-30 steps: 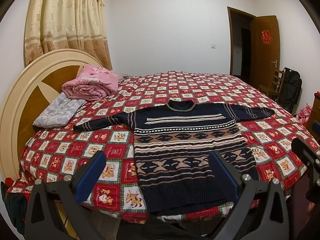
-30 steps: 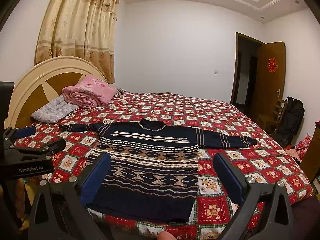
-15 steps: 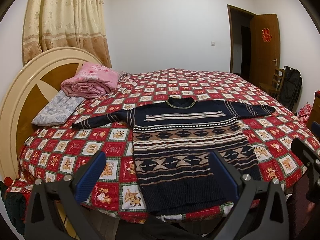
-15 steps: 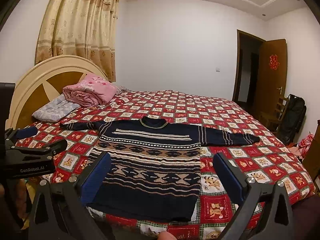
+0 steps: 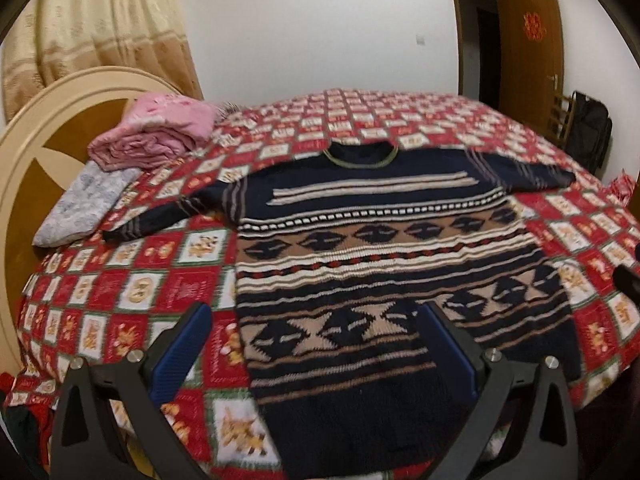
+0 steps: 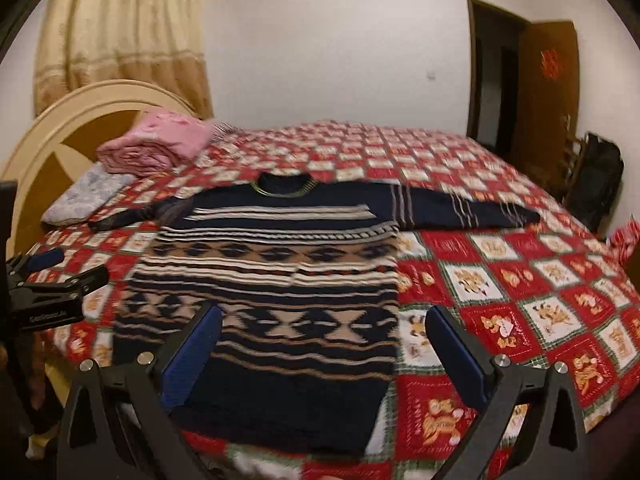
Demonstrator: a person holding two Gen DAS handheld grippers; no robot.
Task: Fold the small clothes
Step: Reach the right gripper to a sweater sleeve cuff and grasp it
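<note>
both grippers' fingers spread wide, gripping nothing: left gripper (image 5: 316,344), right gripper (image 6: 324,344). sweater (image 5: 376,272) lies flat just ahead of both fingertips, on bedspread (image 5: 120,280).

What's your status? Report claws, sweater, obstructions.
Left claw open, empty. Right claw open, empty. Sweater flat on bed, sleeves out, unfolded, untouched. Nothing lying on it; pink blanket near headboard, well apart.

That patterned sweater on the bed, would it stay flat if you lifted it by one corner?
Probably not. The sweater is a thick knit lying limp on the bedspread, so it would likely droop and sag. Its long sleeves would probably dangle. It looks fairly heavy.
</note>
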